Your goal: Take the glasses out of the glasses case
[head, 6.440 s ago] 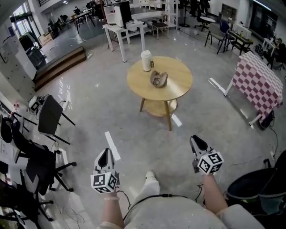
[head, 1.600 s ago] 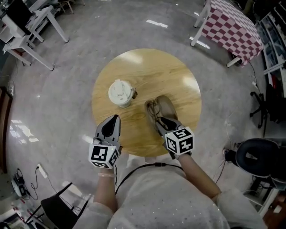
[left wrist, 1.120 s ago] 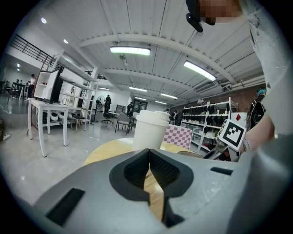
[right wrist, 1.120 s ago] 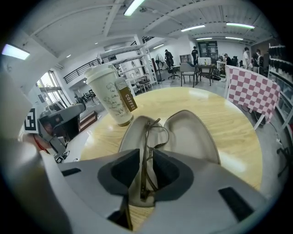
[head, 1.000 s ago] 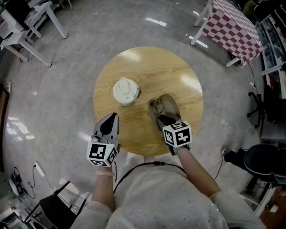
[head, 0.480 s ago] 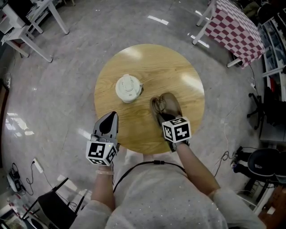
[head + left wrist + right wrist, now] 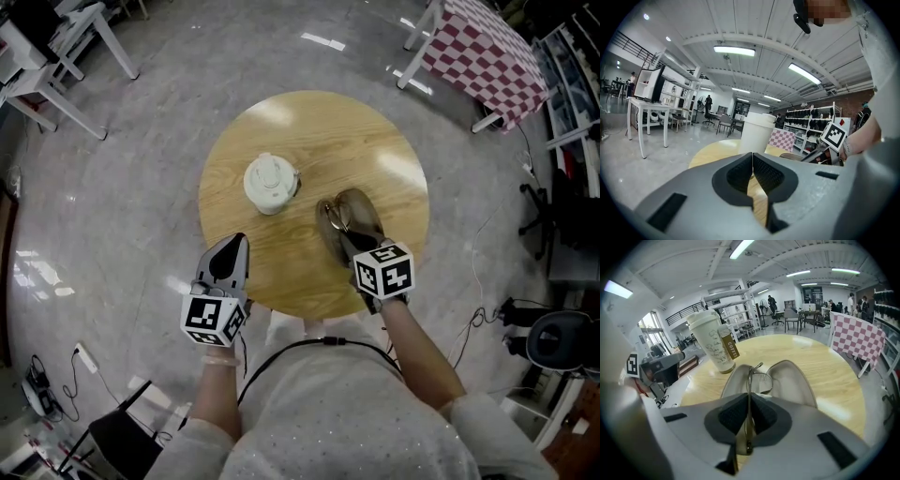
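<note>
Glasses point(image 7: 336, 221) lie in the open glasses case point(image 7: 364, 208) on the round wooden bench point(image 7: 309, 127) in the head view, with a lidded paper cup point(image 7: 272, 183) just beside the case. My right tool point(image 7: 351, 246) reaches down into the case. My left tool point(image 7: 234, 247) hangs at the bench's near edge, apart from everything.

In the left gripper view, my left tool point(image 7: 752, 164) has its jaws together on nothing and points towards the cup point(image 7: 757, 133).

In the right gripper view, my right tool point(image 7: 747, 420) has just been closing, and its pads now pinch the thin metal frame of the glasses point(image 7: 758, 377), which sit over the case point(image 7: 794, 380). I judge the grasp made and the lift not yet begun. The next move calls for a steady pull up and clear of the case's rim, because so thin a frame could slip or twist. The cup's brown sleeve point(image 7: 727, 347) reads COFFEE.
</note>
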Tool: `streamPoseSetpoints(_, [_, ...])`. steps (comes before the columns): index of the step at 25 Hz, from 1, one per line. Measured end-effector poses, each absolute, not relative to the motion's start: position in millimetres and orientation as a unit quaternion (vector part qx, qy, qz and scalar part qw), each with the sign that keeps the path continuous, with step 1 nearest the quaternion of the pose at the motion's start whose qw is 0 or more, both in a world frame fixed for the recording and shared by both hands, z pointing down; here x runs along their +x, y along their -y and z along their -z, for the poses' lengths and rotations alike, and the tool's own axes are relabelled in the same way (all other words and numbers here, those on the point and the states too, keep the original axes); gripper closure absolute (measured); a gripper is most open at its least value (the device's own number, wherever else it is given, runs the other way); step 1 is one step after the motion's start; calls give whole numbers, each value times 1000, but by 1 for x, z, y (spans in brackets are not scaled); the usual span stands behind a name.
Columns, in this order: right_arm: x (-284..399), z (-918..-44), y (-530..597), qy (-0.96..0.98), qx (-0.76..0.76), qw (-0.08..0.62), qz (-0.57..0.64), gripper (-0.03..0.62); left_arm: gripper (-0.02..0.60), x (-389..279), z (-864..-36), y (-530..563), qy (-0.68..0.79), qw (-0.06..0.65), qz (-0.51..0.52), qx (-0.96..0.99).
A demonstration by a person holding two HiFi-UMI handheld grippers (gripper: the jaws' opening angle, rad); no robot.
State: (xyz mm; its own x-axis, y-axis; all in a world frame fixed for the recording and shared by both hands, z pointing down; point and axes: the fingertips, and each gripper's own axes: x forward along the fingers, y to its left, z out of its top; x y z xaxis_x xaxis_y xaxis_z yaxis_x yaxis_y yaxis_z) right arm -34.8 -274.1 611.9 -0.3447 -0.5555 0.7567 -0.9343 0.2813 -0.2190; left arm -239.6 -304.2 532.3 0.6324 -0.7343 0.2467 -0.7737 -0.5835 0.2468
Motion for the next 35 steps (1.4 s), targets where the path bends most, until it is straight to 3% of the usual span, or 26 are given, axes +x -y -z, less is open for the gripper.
streamPoseSetpoints(7, [-33, -595, 269, 759, 506, 287, -291, 576, 575, -235, -529, 301, 394, 156, -62, 904])
streamPoseSetpoints(35, [-9, -527, 241, 833, 469, 178, -235, 577, 575, -227, -483, 265, 454, 117, -42, 882])
